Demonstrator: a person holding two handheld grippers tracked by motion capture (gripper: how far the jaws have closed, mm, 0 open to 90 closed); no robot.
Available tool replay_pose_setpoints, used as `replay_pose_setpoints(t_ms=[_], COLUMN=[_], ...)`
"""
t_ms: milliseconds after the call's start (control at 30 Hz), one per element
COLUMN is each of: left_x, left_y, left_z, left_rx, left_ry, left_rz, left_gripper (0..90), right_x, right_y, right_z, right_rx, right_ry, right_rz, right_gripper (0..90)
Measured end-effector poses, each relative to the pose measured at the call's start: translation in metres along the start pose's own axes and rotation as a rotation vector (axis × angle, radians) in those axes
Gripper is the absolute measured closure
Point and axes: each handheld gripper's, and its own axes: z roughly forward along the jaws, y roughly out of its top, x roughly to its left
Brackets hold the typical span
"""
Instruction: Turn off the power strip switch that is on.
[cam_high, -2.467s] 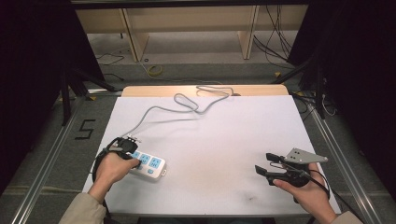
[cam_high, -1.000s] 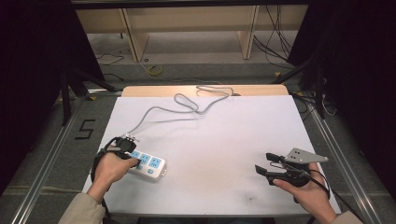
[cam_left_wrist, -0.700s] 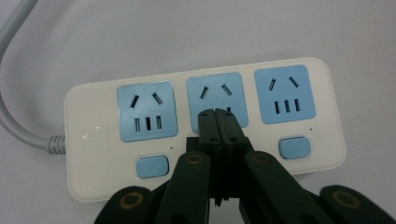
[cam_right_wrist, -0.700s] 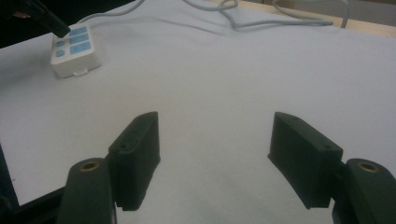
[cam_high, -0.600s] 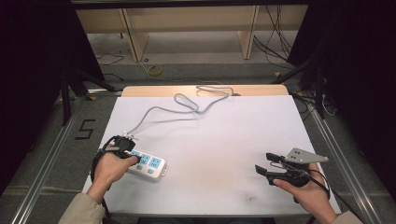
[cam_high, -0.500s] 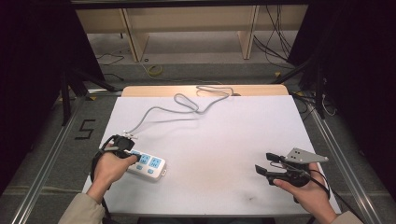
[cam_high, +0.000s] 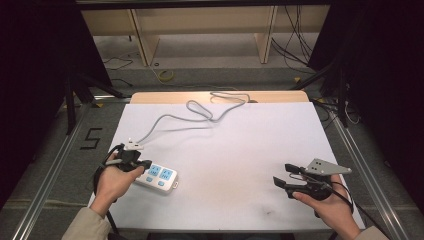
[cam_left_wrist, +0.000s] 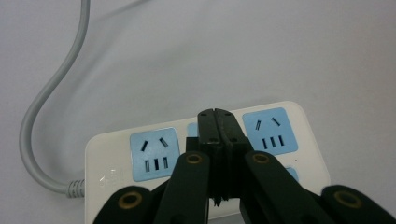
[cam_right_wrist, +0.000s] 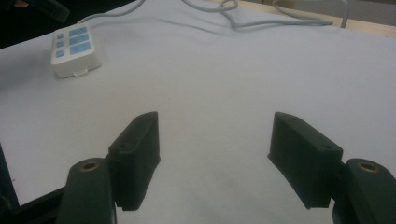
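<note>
- As the left gripper (cam_left_wrist: 215, 116) hovers with its jaws pressed together over the power strip (cam_high: 159, 176), the strip lies flat on the white table (cam_high: 260, 145).
- Well to the strip's right, the right gripper (cam_high: 280, 175) holds nothing, its jaws spread wide.
- The strip looks rigid, light and smooth; its long side walls seem the surest hold, since the grey cord (cam_high: 200, 112) would drag.

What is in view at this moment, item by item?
power strip: one, white with blue sockets, near-left part of the table
cord: one, grey, snaking from the strip to the table's far edge
table: one, white top, wooden strip at the far edge
shelving: one, pale wood, on the floor beyond the table
left gripper: one, black, shut, tips over the strip between its sockets
right gripper: one, black, open, above bare table, near right
</note>
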Motion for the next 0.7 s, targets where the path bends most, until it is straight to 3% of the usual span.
replay_pose_setpoints(t_ms=[167,400,567,700], left_x=[-0.0007,-0.0039,-0.0058,-0.0075], left_y=[0.0,-0.002,-0.0041,-0.0064], left_z=[-0.0034,-0.0037,-0.0042,0.0001], left_rx=[-0.066,-0.093,-0.127,-0.153], left_ry=[-0.006,-0.023,-0.024,-0.023], left_rz=[0.019,0.061,0.093,0.138], left_gripper=[89.6,84.3,75.9,61.1], right_x=[-0.0002,-0.0001,-0.0002,-0.0002], right_y=[-0.0001,-0.0001,-0.0002,-0.0002], right_z=[0.0002,0.0001,0.0,0.0001], right_rx=[0.0,-0.001,0.0,0.001], right_ry=[0.001,0.003,0.002,0.004], right_rz=[-0.002,-0.002,-0.001,-0.003], right_gripper=[33.5,33.5,33.5,33.4])
